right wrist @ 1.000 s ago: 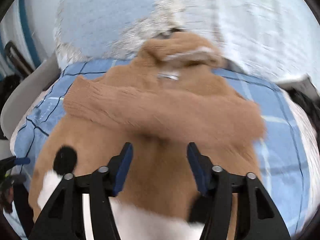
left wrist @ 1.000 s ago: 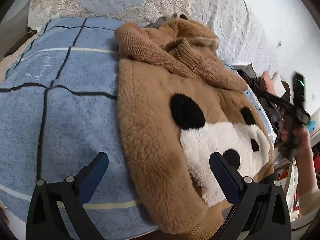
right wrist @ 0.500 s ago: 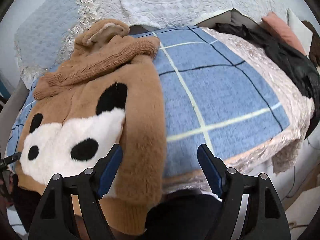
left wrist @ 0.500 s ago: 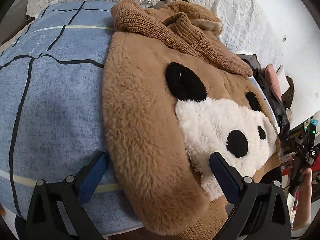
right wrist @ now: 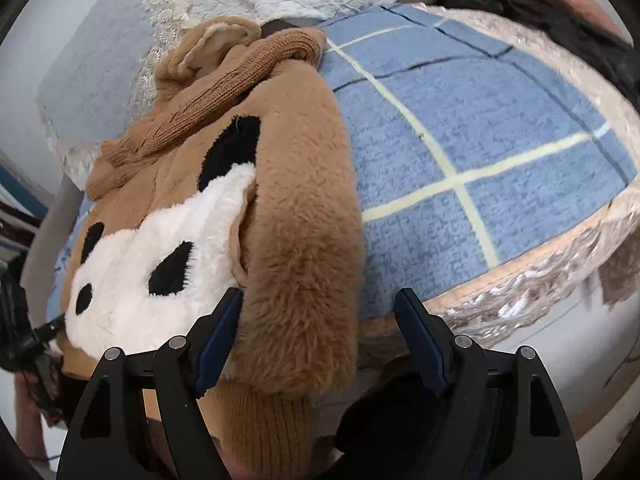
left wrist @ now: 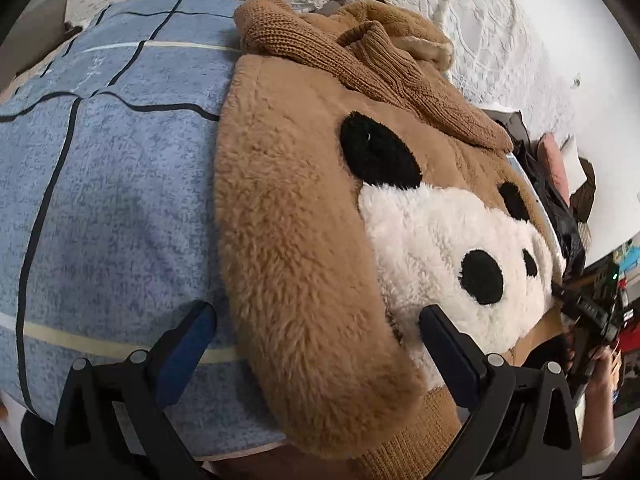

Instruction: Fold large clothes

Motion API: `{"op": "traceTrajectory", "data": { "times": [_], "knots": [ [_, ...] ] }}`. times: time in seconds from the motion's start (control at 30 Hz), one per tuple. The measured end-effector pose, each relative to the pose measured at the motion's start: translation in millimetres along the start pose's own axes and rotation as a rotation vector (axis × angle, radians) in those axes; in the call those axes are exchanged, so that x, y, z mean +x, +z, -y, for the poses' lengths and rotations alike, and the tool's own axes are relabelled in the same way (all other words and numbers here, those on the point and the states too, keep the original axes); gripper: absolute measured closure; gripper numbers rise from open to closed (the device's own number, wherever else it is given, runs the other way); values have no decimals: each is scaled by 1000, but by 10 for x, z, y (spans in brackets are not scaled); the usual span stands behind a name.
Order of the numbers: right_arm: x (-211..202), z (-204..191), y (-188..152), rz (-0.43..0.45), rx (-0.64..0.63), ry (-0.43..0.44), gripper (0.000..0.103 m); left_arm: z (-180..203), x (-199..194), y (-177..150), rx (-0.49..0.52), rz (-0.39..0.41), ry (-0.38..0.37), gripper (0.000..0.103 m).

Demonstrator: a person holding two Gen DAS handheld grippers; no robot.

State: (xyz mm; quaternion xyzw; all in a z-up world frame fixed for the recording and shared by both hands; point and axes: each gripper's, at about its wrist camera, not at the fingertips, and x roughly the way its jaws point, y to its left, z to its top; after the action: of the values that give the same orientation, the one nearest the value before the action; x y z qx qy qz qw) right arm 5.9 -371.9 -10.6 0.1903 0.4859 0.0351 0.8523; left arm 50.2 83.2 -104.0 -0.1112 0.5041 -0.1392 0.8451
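Hoodie [left wrist: 320, 240] lies on the blue blanket [left wrist: 112, 200], sleeves folded across its chest, hem at the near bed edge. Left gripper [left wrist: 316, 328] gapes wide astride the hoodie's left side fold; right gripper [right wrist: 320, 312] gapes wide astride the right fold, its left finger [right wrist: 220, 328] touching fur. Both have closed in since half a second ago.
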Motion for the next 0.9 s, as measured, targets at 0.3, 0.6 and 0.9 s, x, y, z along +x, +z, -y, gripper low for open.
{"op": "traceTrajectory", "data": {
  "times": [0.3, 0.6, 0.9],
  "knots": [
    [-5, -47, 29, 0, -58, 6, 26, -2, -35, -24, -31, -17, -23, 1],
    [34, -19, 16, -9, -46, 87, 40, 128, -12, -102, 15, -60, 24, 5],
    [72, -1, 26, -42, -39, 119, 40, 84, -4, -117, -53, -27, 42, 5]
  ]
}}
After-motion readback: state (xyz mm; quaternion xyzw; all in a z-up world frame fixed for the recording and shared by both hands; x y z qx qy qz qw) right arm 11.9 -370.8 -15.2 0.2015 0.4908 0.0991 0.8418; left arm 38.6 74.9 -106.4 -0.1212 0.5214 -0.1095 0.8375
